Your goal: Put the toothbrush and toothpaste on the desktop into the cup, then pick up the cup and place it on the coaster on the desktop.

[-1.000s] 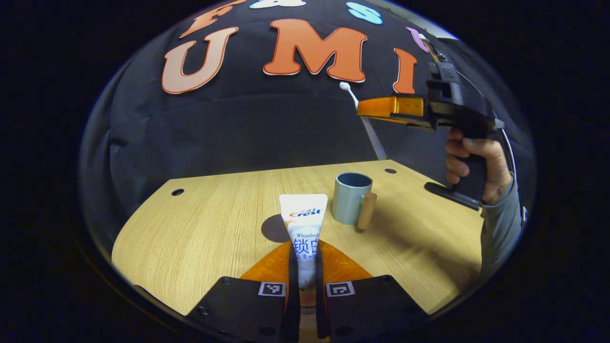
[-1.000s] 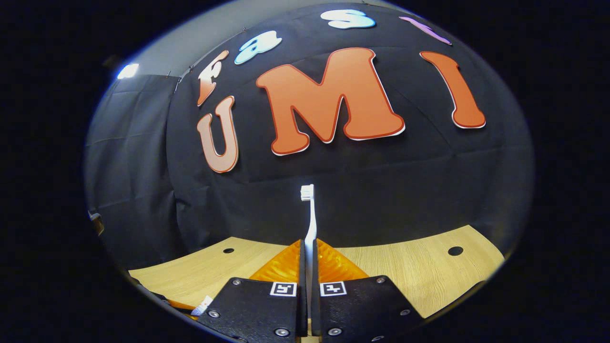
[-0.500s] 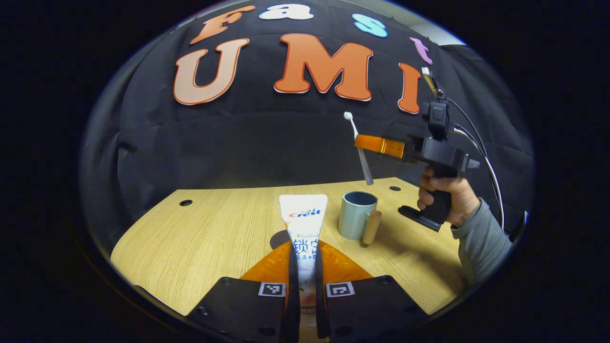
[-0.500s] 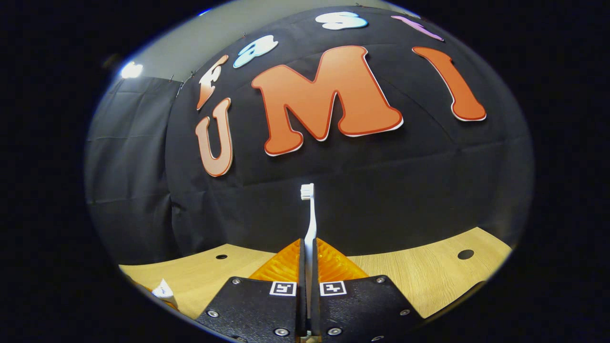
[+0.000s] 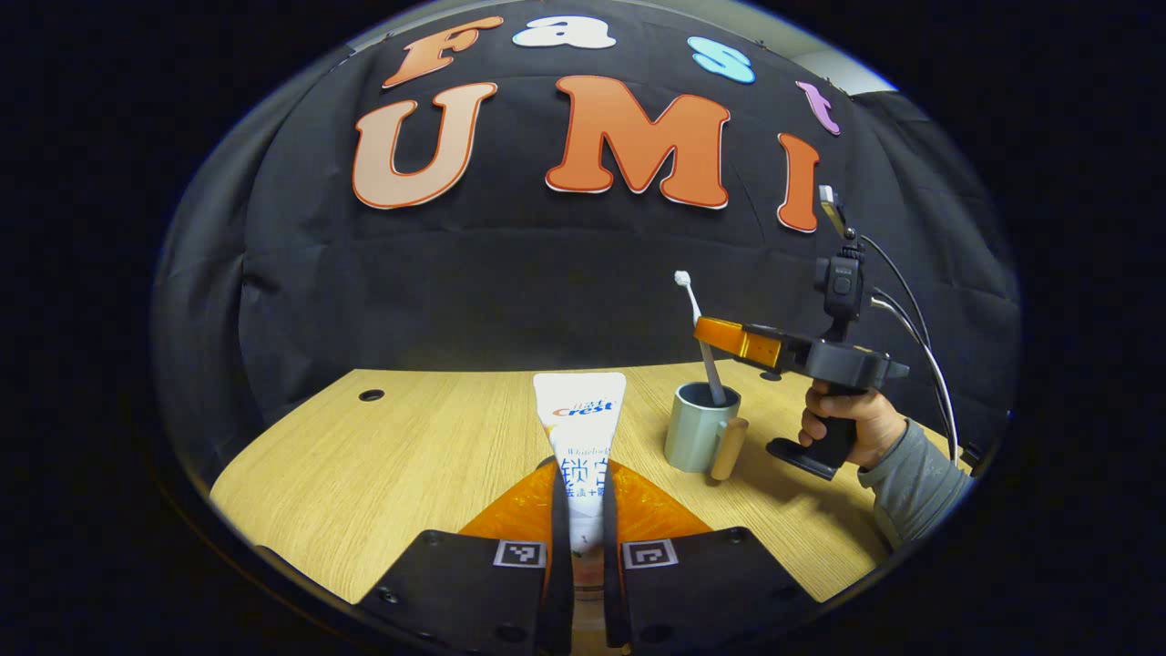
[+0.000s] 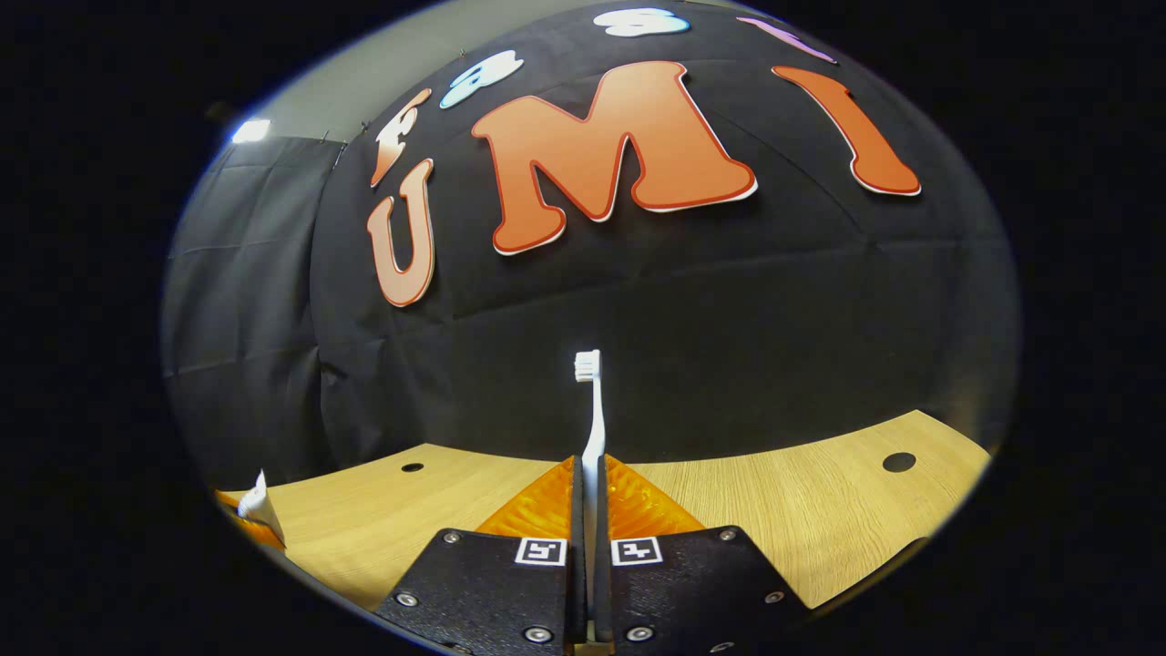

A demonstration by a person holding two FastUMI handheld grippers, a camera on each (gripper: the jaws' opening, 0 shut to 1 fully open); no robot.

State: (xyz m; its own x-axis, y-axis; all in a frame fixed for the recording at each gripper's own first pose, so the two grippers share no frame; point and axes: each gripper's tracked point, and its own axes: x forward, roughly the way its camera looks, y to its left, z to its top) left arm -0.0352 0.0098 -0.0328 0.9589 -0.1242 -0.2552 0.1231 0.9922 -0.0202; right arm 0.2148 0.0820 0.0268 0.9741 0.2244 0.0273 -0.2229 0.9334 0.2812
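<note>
Toothpaste (image 5: 583, 437) between tongs (image 5: 583, 510); toothbrush (image 5: 706, 351) end inside cup (image 5: 697, 437).

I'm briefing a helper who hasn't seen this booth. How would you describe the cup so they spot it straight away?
Start at the light wooden desktop before the black cloth wall. Toward its right, near the hand holding the right gripper, stands the grey-blue cup. It is the one upright vessel there, marked by a round wooden handle and the white toothbrush dipping into its mouth.
</note>
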